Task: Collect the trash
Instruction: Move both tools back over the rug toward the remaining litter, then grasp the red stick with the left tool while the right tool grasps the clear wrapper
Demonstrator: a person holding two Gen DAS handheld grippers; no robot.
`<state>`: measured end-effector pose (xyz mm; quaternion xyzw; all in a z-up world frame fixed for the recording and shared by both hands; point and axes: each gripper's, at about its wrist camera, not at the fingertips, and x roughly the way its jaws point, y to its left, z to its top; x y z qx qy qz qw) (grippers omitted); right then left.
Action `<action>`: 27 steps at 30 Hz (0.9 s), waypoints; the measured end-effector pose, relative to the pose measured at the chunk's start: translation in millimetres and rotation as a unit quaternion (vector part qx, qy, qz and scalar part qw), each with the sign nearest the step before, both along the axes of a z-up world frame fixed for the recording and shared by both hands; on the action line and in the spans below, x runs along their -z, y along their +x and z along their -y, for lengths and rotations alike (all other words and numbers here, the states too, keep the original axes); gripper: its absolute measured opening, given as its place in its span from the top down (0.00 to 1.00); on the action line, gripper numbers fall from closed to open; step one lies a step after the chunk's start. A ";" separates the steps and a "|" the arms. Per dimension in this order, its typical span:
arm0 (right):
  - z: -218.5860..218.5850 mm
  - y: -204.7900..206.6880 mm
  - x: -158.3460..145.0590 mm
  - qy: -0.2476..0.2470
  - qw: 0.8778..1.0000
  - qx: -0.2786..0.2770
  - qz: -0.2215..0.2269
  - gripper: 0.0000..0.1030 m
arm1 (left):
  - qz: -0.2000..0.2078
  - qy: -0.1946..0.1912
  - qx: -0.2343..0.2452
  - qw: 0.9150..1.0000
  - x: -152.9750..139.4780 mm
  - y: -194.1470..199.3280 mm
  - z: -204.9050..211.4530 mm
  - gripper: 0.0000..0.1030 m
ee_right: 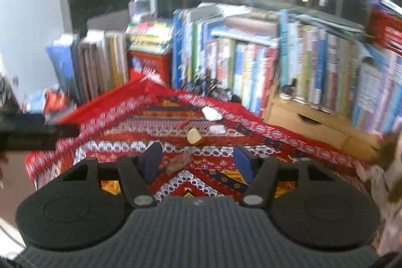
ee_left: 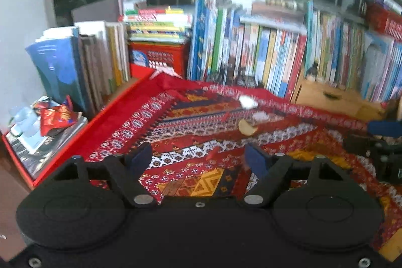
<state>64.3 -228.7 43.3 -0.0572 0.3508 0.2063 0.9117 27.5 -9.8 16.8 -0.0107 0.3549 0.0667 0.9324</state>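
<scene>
On the patterned cloth, left wrist view: white crumpled paper [ee_left: 248, 102] and a tan round scrap [ee_left: 247, 128] lie near the far edge; a red snack wrapper [ee_left: 56, 117] sits on magazines at left.
Left hand-held gripper [ee_left: 201, 161]: jaws apart, empty.
Right wrist view: same paper [ee_right: 211, 114] and scrap [ee_right: 194, 136] ahead.
Right hand-held gripper [ee_right: 197, 160]: jaws apart, empty.
Handling: probably light, soft, crushable; pinch across the middle.

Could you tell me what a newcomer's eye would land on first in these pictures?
The red patterned cloth fills the table, with a crumpled white paper and a round tan scrap near its far edge. Behind stands a wall of colourful books, and a red snack wrapper lies at the left.
</scene>
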 end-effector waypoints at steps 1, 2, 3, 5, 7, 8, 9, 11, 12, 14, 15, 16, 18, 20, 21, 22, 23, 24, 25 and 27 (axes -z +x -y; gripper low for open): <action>-4.7 1.2 5.3 -0.006 1.000 -0.011 -0.002 0.28 | -0.009 0.001 0.007 1.000 8.1 8.6 1.2 0.27; -9.8 8.2 13.3 -0.014 1.000 -0.027 -0.008 0.28 | -0.016 0.000 0.013 1.000 14.8 17.7 2.1 0.31; -13.9 11.2 19.3 -0.018 0.999 -0.040 -0.014 0.28 | -0.022 -0.004 0.019 1.000 21.7 25.5 3.2 0.33; -21.4 21.8 32.7 -0.026 0.997 -0.069 -0.031 0.28 | -0.040 -0.010 0.030 0.999 36.8 43.5 5.5 0.38; -27.0 31.1 42.7 -0.032 0.994 -0.090 -0.049 0.27 | -0.057 -0.011 0.037 0.998 50.7 60.7 7.4 0.46; -29.7 37.6 47.7 -0.037 0.993 -0.099 -0.054 0.25 | -0.064 -0.011 0.040 0.997 57.7 69.5 8.0 0.50; -31.9 43.7 52.1 -0.041 0.992 -0.109 -0.058 0.24 | -0.070 -0.011 0.042 0.997 64.5 77.9 8.4 0.51; -38.9 55.5 62.1 -0.054 0.987 -0.137 -0.067 0.20 | -0.078 -0.013 0.044 0.996 76.0 92.4 8.1 0.51; -41.5 60.3 65.7 -0.060 0.985 -0.146 -0.068 0.19 | -0.082 -0.015 0.045 0.995 82.5 100.2 7.3 0.51; -48.6 70.8 76.0 -0.070 0.981 -0.165 -0.070 0.17 | -0.091 -0.019 0.044 0.995 96.8 116.6 5.0 0.51; -51.8 76.9 81.6 -0.074 0.979 -0.172 -0.075 0.17 | -0.095 -0.020 0.044 0.994 103.5 123.9 3.6 0.51; -54.7 83.2 87.4 -0.075 0.978 -0.177 -0.081 0.16 | -0.100 -0.020 0.044 0.994 111.9 131.8 2.3 0.51; -60.0 96.0 99.8 -0.076 0.976 -0.183 -0.093 0.16 | -0.114 -0.020 0.042 0.992 128.8 147.3 0.2 0.52; -64.2 109.1 111.8 -0.080 0.973 -0.189 -0.106 0.16 | -0.126 -0.023 0.039 0.991 142.9 159.6 -1.9 0.53; -65.8 113.9 116.5 -0.081 0.971 -0.193 -0.111 0.16 | -0.132 -0.025 0.036 0.990 148.8 164.6 -2.6 0.53; -68.0 119.1 120.9 -0.085 0.970 -0.198 -0.116 0.15 | -0.137 -0.029 0.031 0.990 155.4 170.0 -4.2 0.53; -69.8 123.2 125.2 -0.089 0.968 -0.204 -0.118 0.14 | -0.142 -0.032 0.026 0.989 161.6 175.2 -5.8 0.54; -71.0 126.2 129.0 -0.092 0.966 -0.210 -0.117 0.14 | -0.145 -0.034 0.024 0.989 166.5 179.0 -7.0 0.55; -72.5 129.7 133.0 -0.095 0.965 -0.214 -0.117 0.13 | -0.148 -0.034 0.022 0.988 171.5 182.5 -8.0 0.55; -74.7 136.1 141.8 -0.097 0.962 -0.221 -0.126 0.13 | -0.157 -0.035 0.022 0.987 178.9 188.4 -9.8 0.60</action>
